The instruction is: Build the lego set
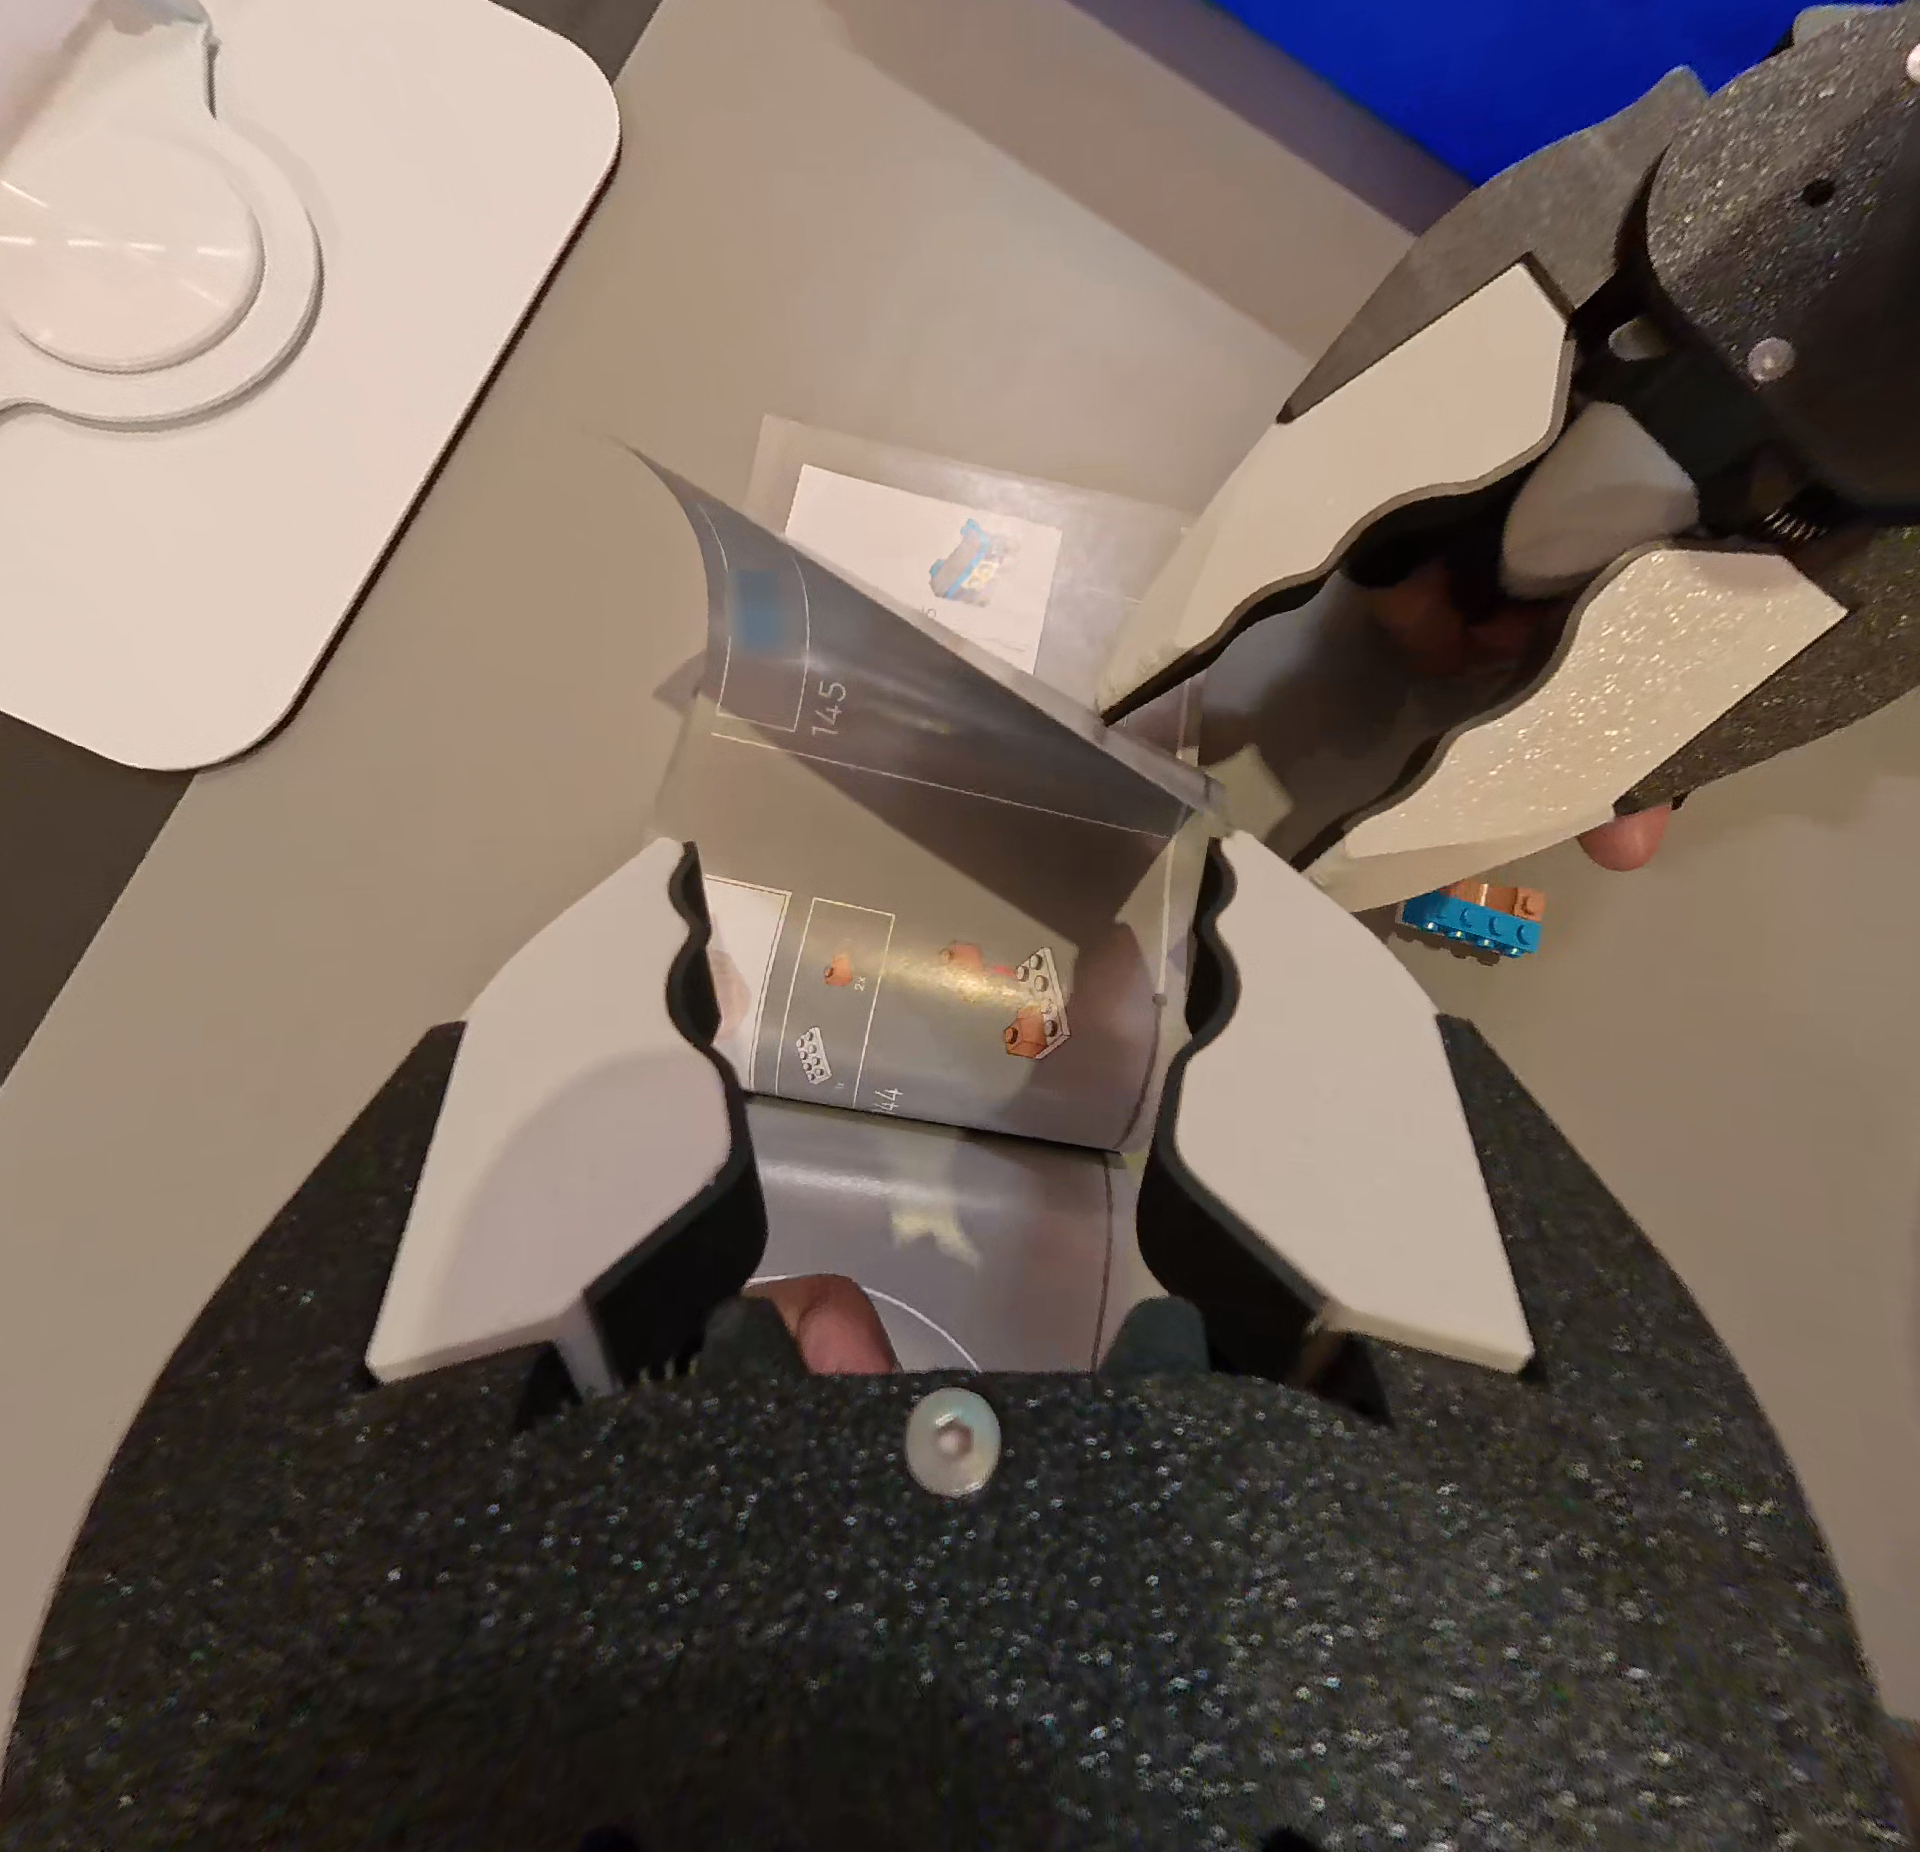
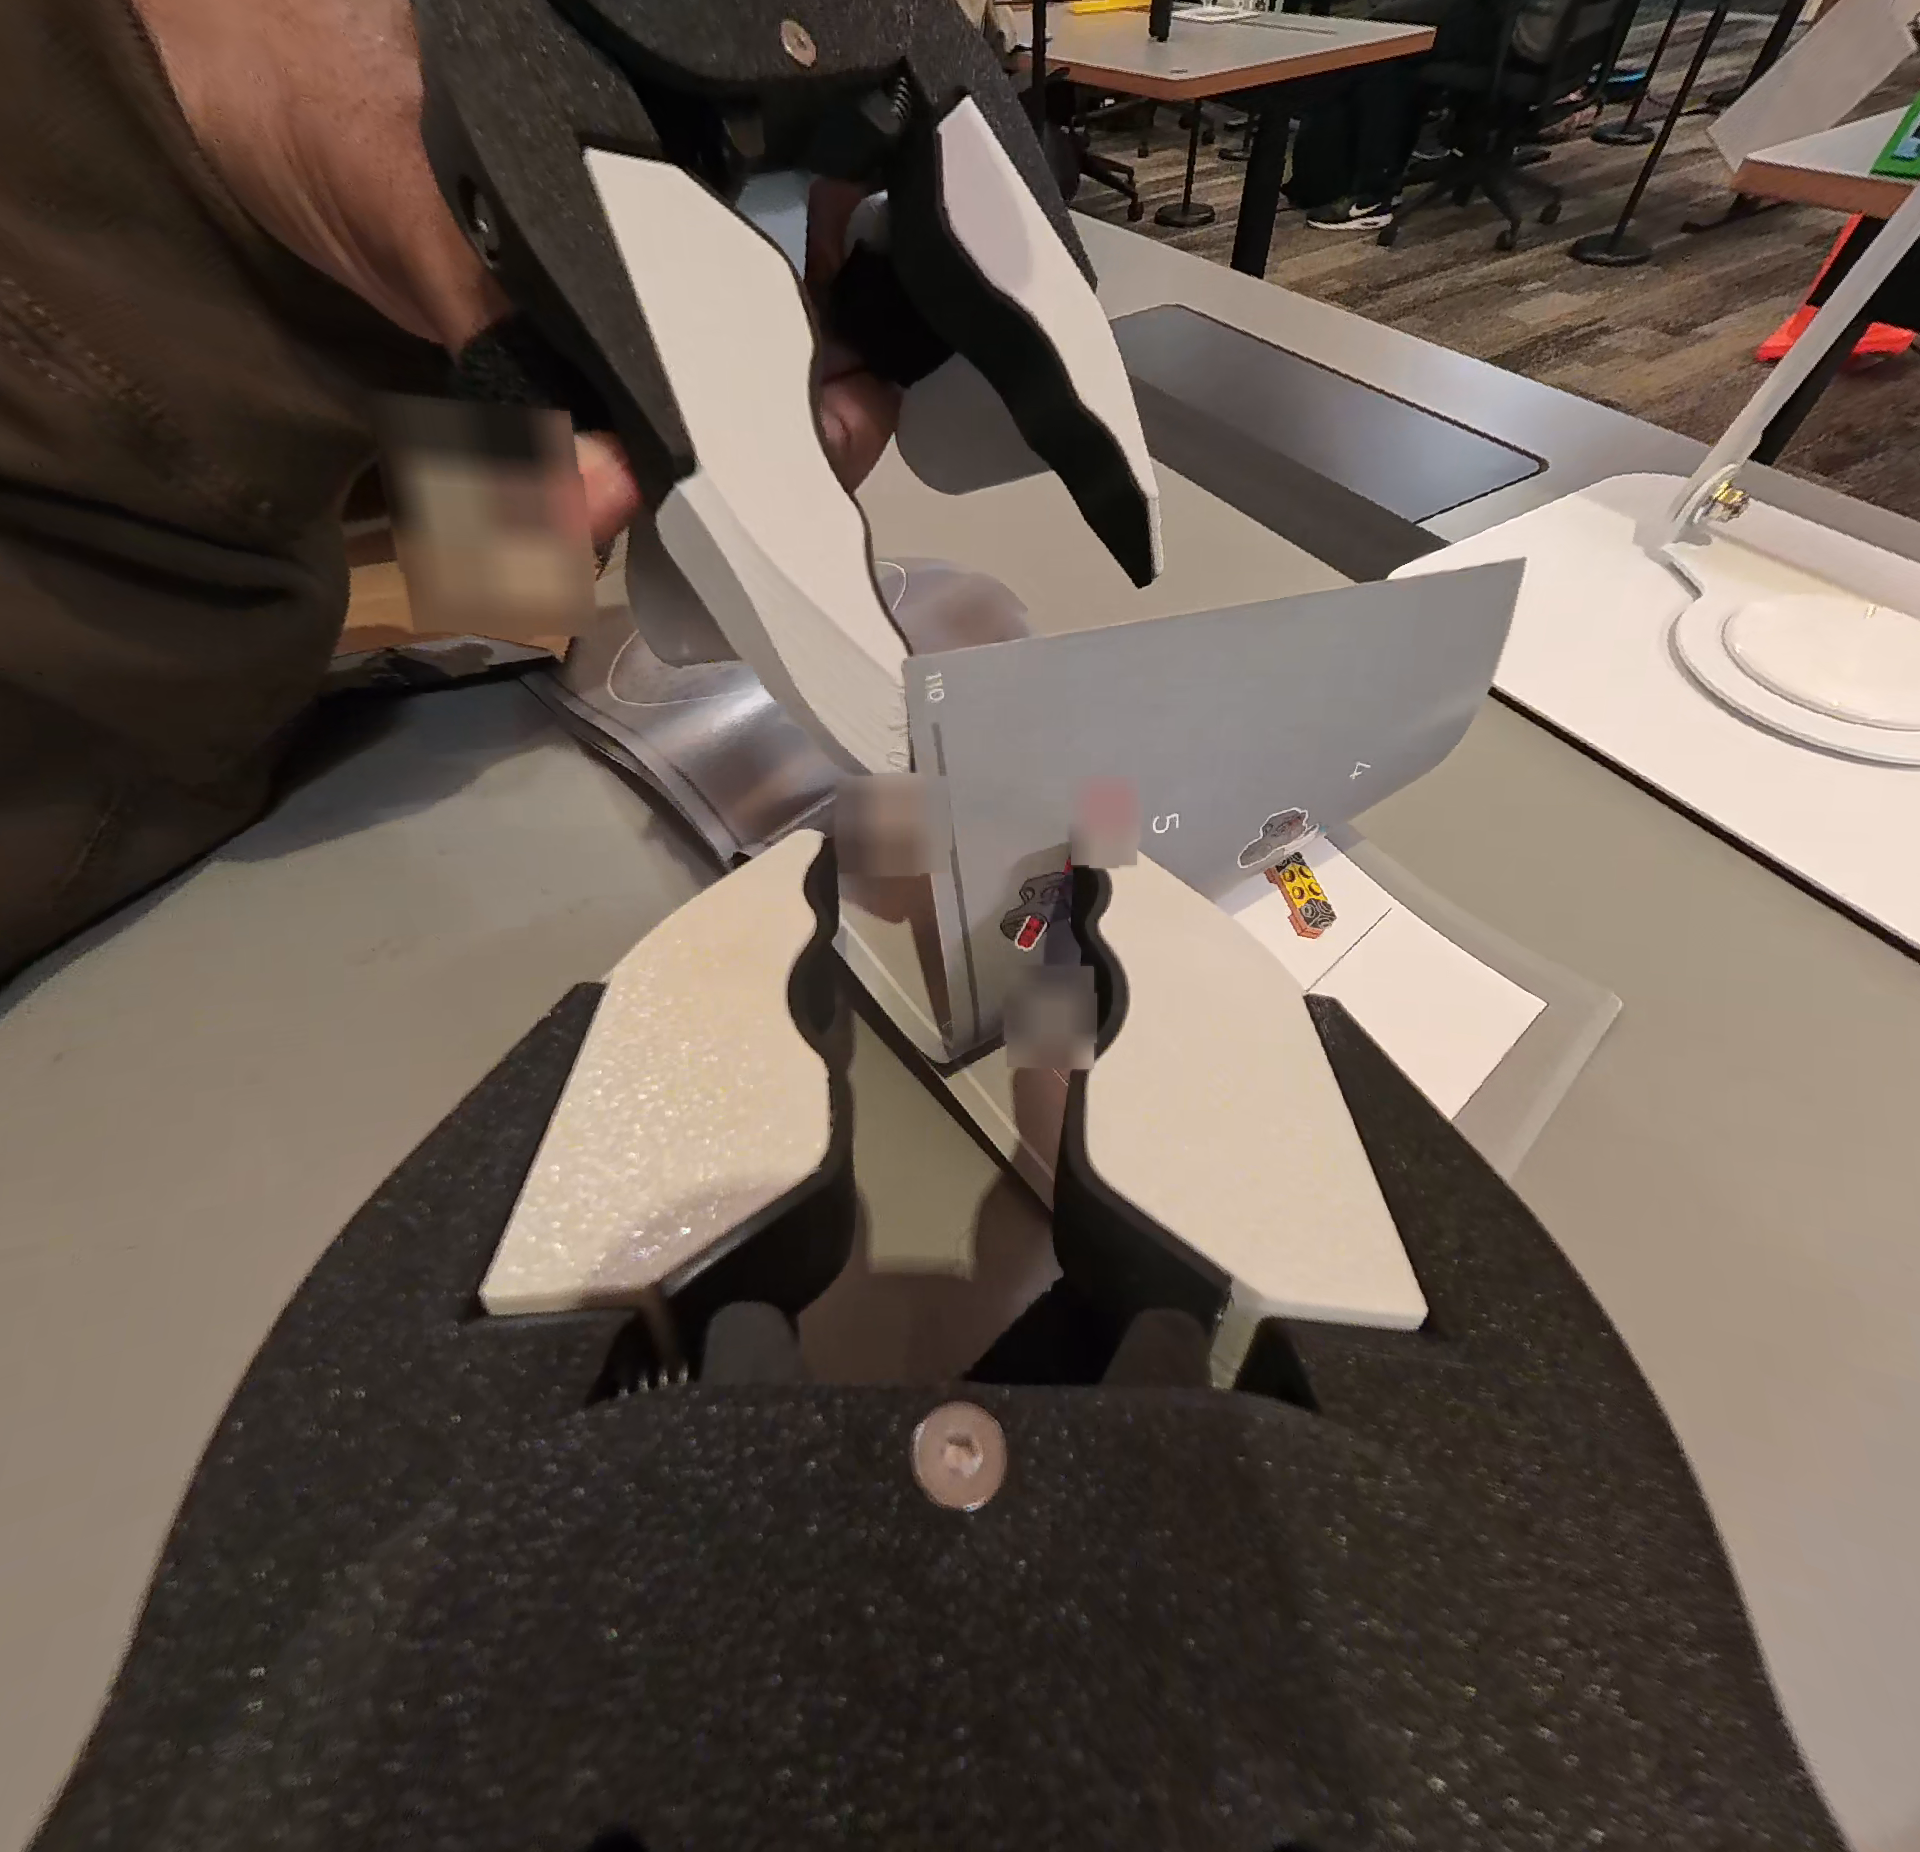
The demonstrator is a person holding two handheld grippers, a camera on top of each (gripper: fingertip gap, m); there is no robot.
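Left wrist view: left gripper [image 1: 951, 929] hangs over the open instruction booklet [image 1: 935, 1013] lying on the grey table [image 1: 883, 275], jaws spread wide w/ nothing between them, only the glossy pages showing through the gap. One page [image 1: 883, 701] stands curled up off the spread, its far corner right at the tip of the right gripper [image 1: 1205, 774], which comes in from the upper right; can't tell here if it actually pinches the sheet. A small blue and brown lego assembly [image 1: 1470, 919] sits on the table just beside the booklet, partly under the right gripper. White lamp base [image 1: 312, 368] at upper left, well apart. Right wrist view: right gripper [image 2: 951, 888] is low by the booklet edge, jaws at a mid gap; the raised page [image 2: 1247, 722] stands nearly upright past the tips, and blur hides whether an edge is caught, so cannot tell. Left gripper [image 2: 1029, 597] above, wide. Handling, as a guess: the paper is thin, light, floppy and slick, prob. creases or tears if pinched hard, so take it near the free outer corner w/ light pressure; the bricks are rigid, small, best gripped across flat sides.
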